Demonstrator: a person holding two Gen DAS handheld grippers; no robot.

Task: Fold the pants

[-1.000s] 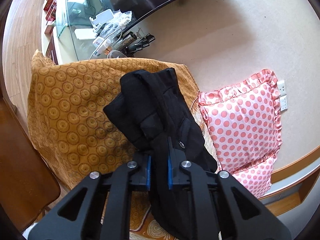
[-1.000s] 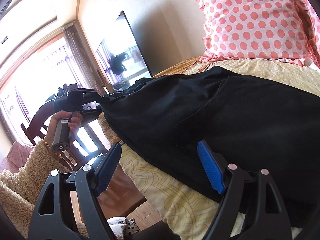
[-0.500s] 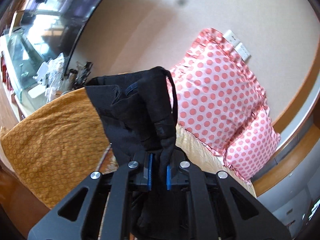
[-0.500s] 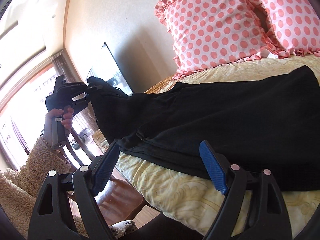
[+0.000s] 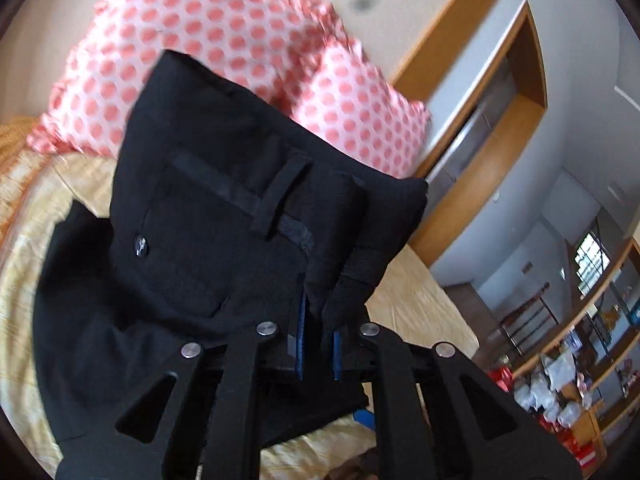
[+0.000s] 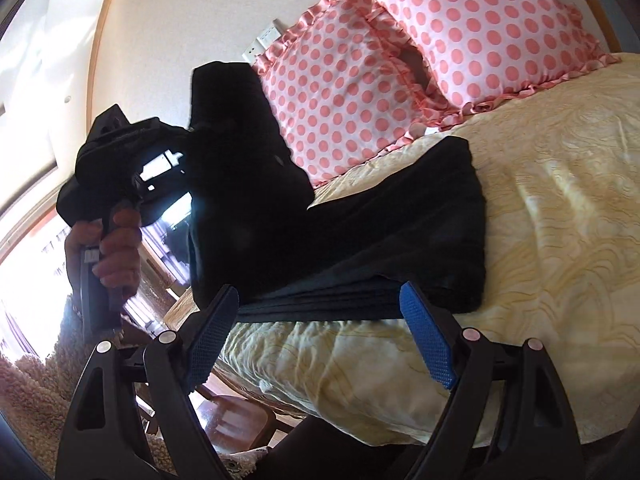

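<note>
My left gripper [image 5: 318, 344], clamping the pants [image 5: 224, 232] waistband, is swinging it over toward the pillows [image 6: 360, 68]. My right gripper [image 6: 320, 340] is gaping, empty, beside the fold, so the fold is forming.

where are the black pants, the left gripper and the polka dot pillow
black pants [image 5: 208, 240], left wrist view, seat panel near the button
left gripper [image 5: 318, 344], left wrist view, midway between its fingertips
polka dot pillow [image 6: 340, 80], right wrist view, middle of its face

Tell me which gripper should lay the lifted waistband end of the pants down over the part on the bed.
Left. The left gripper is shut on the waistband end of the black pants, holding it above the bed. The right gripper is open and empty by the fold at the bed's edge; it could probably steady that.
</note>
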